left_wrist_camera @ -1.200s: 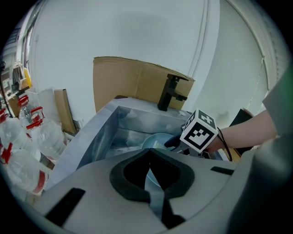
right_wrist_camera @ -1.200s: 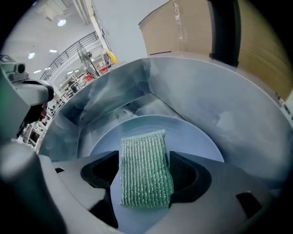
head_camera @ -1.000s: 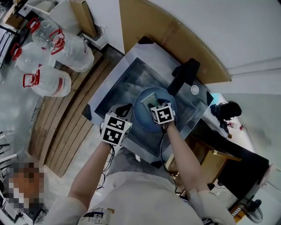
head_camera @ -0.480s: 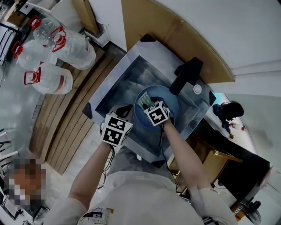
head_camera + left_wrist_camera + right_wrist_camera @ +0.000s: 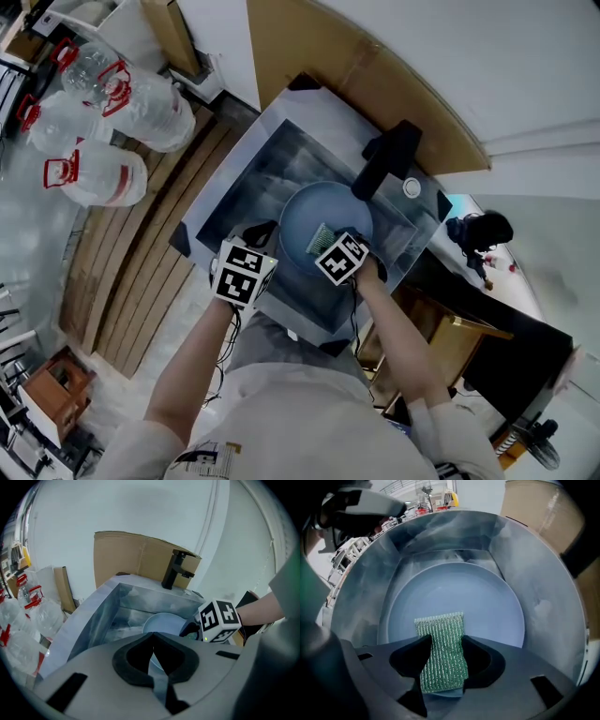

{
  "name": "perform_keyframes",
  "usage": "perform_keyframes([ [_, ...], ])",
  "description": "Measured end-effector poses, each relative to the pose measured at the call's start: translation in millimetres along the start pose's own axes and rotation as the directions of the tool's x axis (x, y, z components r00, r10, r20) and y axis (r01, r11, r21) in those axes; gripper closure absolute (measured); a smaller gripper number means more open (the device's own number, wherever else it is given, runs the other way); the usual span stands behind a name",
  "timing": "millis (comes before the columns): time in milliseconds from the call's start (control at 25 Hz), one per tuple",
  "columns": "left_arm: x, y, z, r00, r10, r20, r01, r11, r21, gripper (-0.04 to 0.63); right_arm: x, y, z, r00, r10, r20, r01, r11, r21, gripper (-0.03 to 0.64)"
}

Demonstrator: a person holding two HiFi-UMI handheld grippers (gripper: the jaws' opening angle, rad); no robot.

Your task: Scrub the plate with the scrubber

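Observation:
A pale blue plate [image 5: 323, 208] lies in the steel sink [image 5: 246, 169]. My left gripper [image 5: 262, 232] is at the plate's left edge, and in the left gripper view its jaws [image 5: 152, 641] are closed on a thin strip of the plate's rim [image 5: 158, 679]. My right gripper [image 5: 324, 246] is shut on a green scrubber [image 5: 443, 648], which sticks out between the pads and lies flat on the near part of the plate [image 5: 454, 595]. In the head view the scrubber [image 5: 319, 237] shows just ahead of the right marker cube.
A black faucet [image 5: 384, 159] stands at the sink's far right rim, next to a small round fitting [image 5: 412, 188]. Brown cardboard [image 5: 319, 52] leans behind the sink. Large clear water jugs [image 5: 112, 103] with red handles lie on wooden pallets to the left.
My right gripper has dragged the scrubber from the plate's far side toward its near right side. The left gripper has kept its place at the rim.

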State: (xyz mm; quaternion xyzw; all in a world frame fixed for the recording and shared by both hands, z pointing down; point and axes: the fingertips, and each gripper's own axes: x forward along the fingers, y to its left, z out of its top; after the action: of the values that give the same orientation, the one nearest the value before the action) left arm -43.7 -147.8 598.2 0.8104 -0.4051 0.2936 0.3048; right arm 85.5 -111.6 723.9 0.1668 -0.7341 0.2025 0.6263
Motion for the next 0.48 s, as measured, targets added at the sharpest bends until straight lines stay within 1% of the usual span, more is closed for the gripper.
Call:
perform_keyframes([
  [120,0.4,2.6,-1.5,1.000,0.004,-0.005,-0.004,1.000,-0.003,0.578,-2.4,-39.6,-4.0,0.998,-0.055,0.006,0.054,0.992,0.110,0.376],
  [280,2.7,-1.4,-0.9,1.000,-0.002,0.017,0.002,1.000,-0.022,0.578,-9.4,-88.9,8.5,0.986,-0.150,0.071,0.129,0.963,0.237,0.376],
  [360,0.3,0.1,-2.7,1.000,0.000,0.013,0.000,1.000,-0.016,0.578,-10.0,-97.7,31.1,0.975,-0.176,0.136,0.135,0.954,0.268,0.377],
  [400,-1.1,2.0,-4.4,1.000,0.003,0.008,-0.003,1.000,-0.015,0.578,-8.7,-95.9,44.5,0.971,-0.172,0.167,0.123,0.955,0.269,0.379],
  [480,-2.1,4.1,-8.0,1.000,0.008,0.000,-0.008,1.000,-0.019,0.578,-5.6,-82.5,67.3,0.967,-0.143,0.211,0.090,0.967,0.240,0.379],
])
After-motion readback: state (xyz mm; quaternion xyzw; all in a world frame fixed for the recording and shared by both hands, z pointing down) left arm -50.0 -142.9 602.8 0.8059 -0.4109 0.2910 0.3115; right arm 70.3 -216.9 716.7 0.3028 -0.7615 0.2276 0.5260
